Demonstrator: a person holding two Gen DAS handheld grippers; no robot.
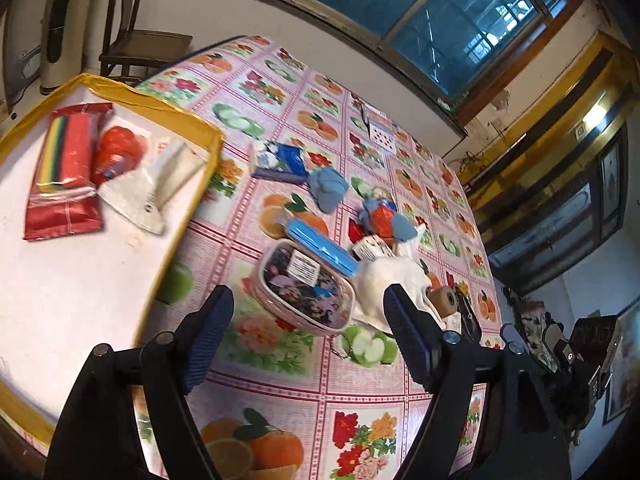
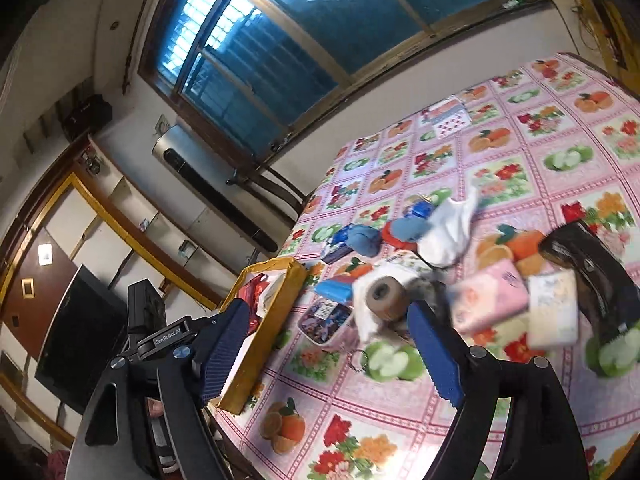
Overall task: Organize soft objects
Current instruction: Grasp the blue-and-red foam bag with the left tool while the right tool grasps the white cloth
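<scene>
On the fruit-print tablecloth (image 1: 280, 384) lie two tissue packs (image 2: 490, 300), one pouch (image 1: 306, 286); both tools, left tool (image 1: 308, 340) and right tool (image 2: 328, 350), gape empty.

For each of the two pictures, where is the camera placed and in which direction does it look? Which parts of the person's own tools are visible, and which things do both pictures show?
Left wrist view: sits on the left gripper, looks forward and down over the table toward the window; its two open fingers show, and the right gripper at the right edge.
Right wrist view: sits on the right gripper, looks across the table toward the window; its open fingers show, and the left gripper at lower left.
Shared: the yellow-edged box, printed pouch, white cloth, tape roll.
</scene>
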